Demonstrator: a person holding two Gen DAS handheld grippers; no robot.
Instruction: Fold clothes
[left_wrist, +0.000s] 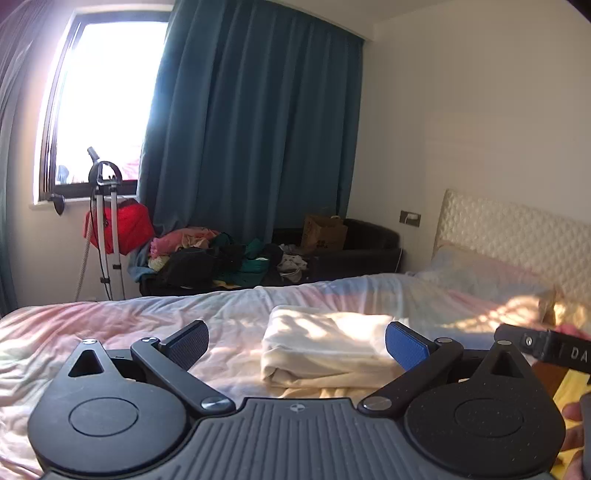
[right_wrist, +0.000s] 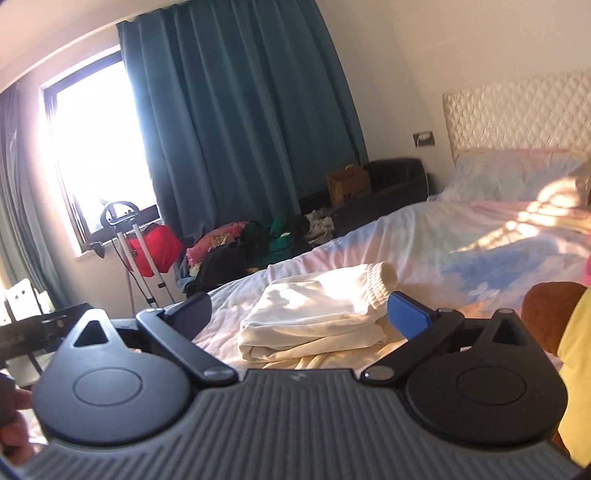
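A folded cream cotton garment (left_wrist: 325, 347) lies on the pastel-sheeted bed (left_wrist: 110, 332). The left gripper (left_wrist: 297, 343) and right gripper (right_wrist: 299, 314) both spread wide, empty; the garment's near edge is hidden behind them.

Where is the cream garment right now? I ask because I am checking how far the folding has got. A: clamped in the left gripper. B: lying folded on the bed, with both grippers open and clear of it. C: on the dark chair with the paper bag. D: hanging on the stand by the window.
B: the cream garment lies folded on the bed, and the left gripper and right gripper stand open with nothing in them.
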